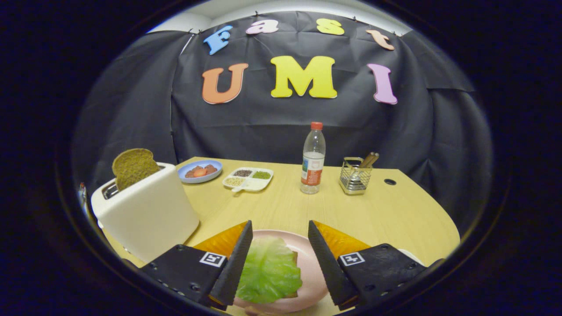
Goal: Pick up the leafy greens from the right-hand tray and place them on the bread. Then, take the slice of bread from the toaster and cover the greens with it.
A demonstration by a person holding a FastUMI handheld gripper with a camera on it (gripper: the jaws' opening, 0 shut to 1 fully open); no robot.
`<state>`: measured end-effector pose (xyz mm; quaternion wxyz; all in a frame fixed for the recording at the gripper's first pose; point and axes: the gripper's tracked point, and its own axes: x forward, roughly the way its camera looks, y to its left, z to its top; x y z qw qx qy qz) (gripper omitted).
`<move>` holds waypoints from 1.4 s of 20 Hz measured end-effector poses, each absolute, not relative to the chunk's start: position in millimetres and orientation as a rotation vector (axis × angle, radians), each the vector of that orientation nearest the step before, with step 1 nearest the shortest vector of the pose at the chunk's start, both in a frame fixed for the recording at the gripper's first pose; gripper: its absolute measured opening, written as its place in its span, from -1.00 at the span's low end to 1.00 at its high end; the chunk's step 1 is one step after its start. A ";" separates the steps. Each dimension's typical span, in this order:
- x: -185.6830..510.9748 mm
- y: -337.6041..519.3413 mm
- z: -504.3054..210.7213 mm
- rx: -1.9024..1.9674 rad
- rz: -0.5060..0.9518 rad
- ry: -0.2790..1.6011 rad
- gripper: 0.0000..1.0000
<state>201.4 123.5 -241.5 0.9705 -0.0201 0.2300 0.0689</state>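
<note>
A green leaf lies on a slice of bread on a pink plate, below and between my fingers. My gripper is open above the plate, holding nothing. To the left stands a white toaster with a brown bread slice sticking up out of its slot, well apart from the fingers.
Beyond the fingers on the wooden table stand a water bottle, a wire holder with utensils, a white divided dish of seeds and a blue plate of food. A white rim shows right of the fingers.
</note>
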 end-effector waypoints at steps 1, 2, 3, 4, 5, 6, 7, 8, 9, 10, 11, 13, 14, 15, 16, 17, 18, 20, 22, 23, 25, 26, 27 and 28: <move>195.1 129.7 -232.3 -0.022 0.157 0.460 0.60; 190.8 134.2 -222.6 -0.013 0.165 0.453 0.68; 187.0 134.6 -213.6 -0.020 0.163 0.441 0.92; 184.3 137.6 -203.8 -0.028 0.163 0.423 0.93; 181.1 145.5 -195.8 -0.025 0.176 0.415 0.93; 177.5 154.0 -190.0 -0.018 0.192 0.421 0.93; 175.2 161.0 -183.1 -0.011 0.203 0.427 0.93; 174.6 167.5 -174.5 -0.009 0.210 0.427 0.92; 174.9 174.3 -164.2 -0.011 0.214 0.419 0.92; 175.9 181.2 -153.9 -0.015 0.218 0.406 0.92; 176.2 189.8 -145.2 -0.020 0.224 0.394 0.92; 174.7 210.0 -130.9 -0.034 0.249 0.371 0.92; 173.2 219.9 -126.1 -0.041 0.260 0.363 0.92; 171.0 231.2 -124.7 -0.044 0.274 0.358 0.92; 169.1 242.6 -124.1 -0.047 0.286 0.356 0.92; 167.9 254.1 -125.3 -0.049 0.297 0.357 0.92; 167.2 266.4 -126.0 -0.050 0.308 0.360 0.92; 166.2 291.2 -130.3 -0.038 0.323 0.368 0.92; 170.3 313.7 -135.7 -0.012 0.325 0.378 0.92; 174.7 323.4 -140.0 0.009 0.316 0.385 0.92; 182.0 340.3 -153.6 0.024 0.307 0.425 0.92; 186.9 344.6 -158.9 0.021 0.293 0.436 0.92; 190.9 348.3 -165.4 0.011 0.280 0.448 0.92; 195.5 351.4 -173.1 -0.001 0.268 0.466 0.92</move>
